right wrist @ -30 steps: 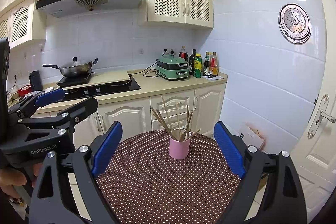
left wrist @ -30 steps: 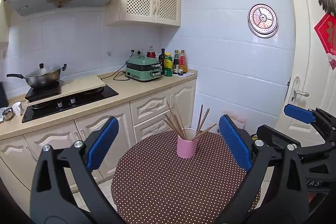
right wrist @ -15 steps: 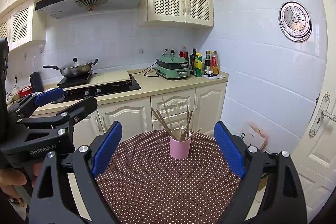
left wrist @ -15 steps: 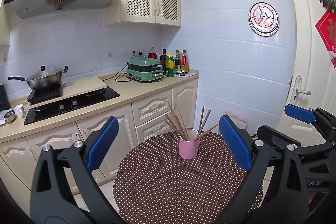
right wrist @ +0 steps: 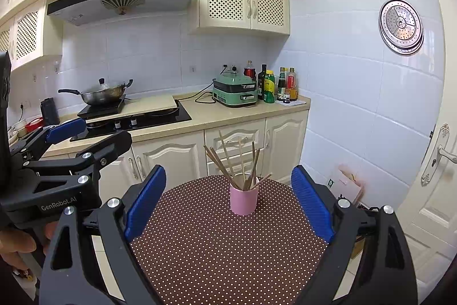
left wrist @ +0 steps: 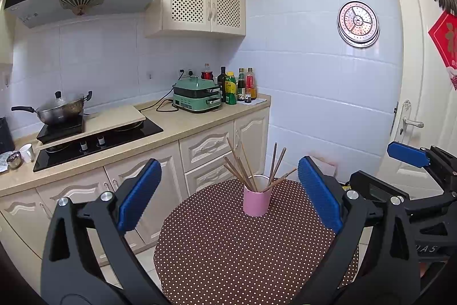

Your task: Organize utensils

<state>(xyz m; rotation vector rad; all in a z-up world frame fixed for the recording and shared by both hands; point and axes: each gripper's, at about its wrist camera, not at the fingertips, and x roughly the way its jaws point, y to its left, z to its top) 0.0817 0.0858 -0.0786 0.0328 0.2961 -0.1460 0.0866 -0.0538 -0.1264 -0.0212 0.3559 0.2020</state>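
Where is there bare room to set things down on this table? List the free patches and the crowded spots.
Free: the whole near half of the table, between the cup and the two open claws, plus the strips left and right of the cup. Crowded: only the cup itself, where the chopsticks fan out above its rim, so pass a hand low or from the side.

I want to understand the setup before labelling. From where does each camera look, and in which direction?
Left wrist: sits on the left gripper, faces the pink cup of chopsticks on the dotted table; its open jaws and the right gripper at the right edge show.
Right wrist: sits on the right gripper, faces the same cup; its open jaws, the left gripper and a hand show.
Shared: cup, table, kitchen counter.
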